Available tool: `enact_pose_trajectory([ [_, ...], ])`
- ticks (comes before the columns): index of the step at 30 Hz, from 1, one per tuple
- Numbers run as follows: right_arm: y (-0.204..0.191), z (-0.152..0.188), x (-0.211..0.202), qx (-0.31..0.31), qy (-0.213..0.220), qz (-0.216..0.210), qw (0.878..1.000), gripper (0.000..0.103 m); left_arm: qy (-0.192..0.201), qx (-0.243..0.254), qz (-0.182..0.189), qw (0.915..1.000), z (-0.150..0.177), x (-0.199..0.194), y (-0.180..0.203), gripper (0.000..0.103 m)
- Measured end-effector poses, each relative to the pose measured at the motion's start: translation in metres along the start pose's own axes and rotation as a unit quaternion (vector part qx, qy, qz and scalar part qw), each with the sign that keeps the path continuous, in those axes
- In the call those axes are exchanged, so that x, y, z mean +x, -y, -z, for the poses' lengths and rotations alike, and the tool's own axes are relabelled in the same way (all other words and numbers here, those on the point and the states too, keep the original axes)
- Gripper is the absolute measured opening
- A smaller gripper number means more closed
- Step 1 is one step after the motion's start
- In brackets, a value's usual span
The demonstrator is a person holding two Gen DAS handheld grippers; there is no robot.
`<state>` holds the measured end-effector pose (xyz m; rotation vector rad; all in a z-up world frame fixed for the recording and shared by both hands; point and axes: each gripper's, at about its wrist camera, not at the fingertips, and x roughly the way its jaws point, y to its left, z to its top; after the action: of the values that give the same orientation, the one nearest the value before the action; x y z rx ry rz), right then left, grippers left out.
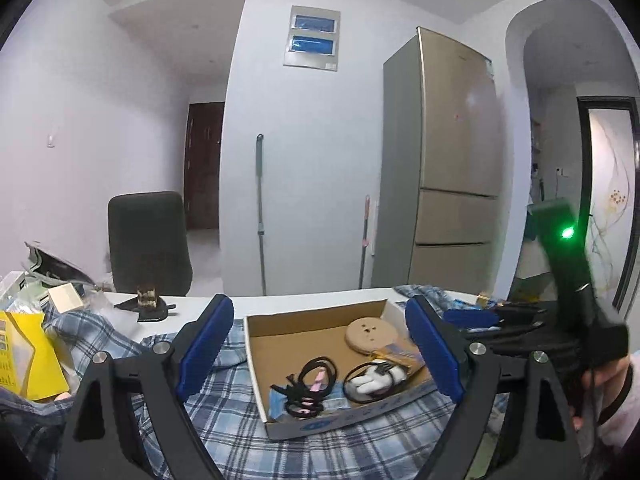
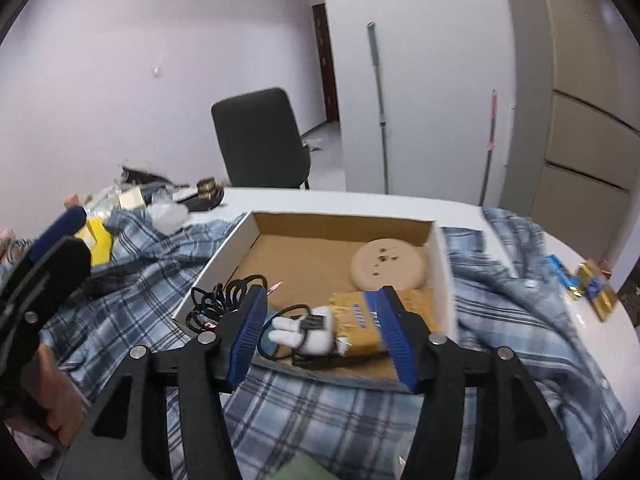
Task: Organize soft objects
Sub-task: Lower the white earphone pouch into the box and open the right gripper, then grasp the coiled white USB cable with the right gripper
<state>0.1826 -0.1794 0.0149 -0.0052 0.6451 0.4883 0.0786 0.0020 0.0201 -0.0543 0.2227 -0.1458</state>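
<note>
We hold the left gripper (image 1: 320, 354) and right gripper (image 2: 322, 338) spread apart, empty | small white plush toy (image 2: 310, 330) lies inside shallow open cardboard box (image 2: 344, 222) on blue plaid cloth (image 2: 500, 320) | we judge it light, squashy — pinch its body, not the black cord.

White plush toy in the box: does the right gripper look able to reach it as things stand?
Probably yes. The right gripper is open and points straight at the white plush toy, which lies uncovered in the open-topped cardboard box. A thin black cord loops across the toy and might get pinched along with it.
</note>
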Motion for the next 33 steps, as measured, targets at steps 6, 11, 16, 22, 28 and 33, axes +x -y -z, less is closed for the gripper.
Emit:
enact_pose_trajectory([
  [6,0.018,0.001,-0.066,0.009,0.044,0.027,0.999,0.056,0.004,0.014,0.009,0.9998,-0.011,-0.022,0.023,0.090],
  [11,0.026,0.010,-0.106,0.007,0.075,0.058,0.995,0.056,-0.005,0.014,0.010,0.9998,-0.014,-0.040,0.044,0.090],
  [16,0.030,0.030,-0.109,0.021,0.040,0.054,0.998,0.048,-0.061,-0.016,0.031,0.9975,-0.007,-0.042,0.055,0.090],
  [22,0.030,0.059,-0.087,0.018,-0.006,0.040,0.999,0.034,-0.055,0.010,0.021,0.9982,0.012,-0.042,0.066,0.090],
  [28,0.034,0.080,-0.064,0.019,-0.047,0.052,0.997,0.033,-0.072,0.006,0.018,0.9972,0.027,-0.030,0.061,0.090],
  [33,0.042,0.091,-0.042,0.032,-0.100,0.054,0.993,0.032,-0.082,0.005,0.020,0.9964,0.032,-0.025,0.061,0.090],
])
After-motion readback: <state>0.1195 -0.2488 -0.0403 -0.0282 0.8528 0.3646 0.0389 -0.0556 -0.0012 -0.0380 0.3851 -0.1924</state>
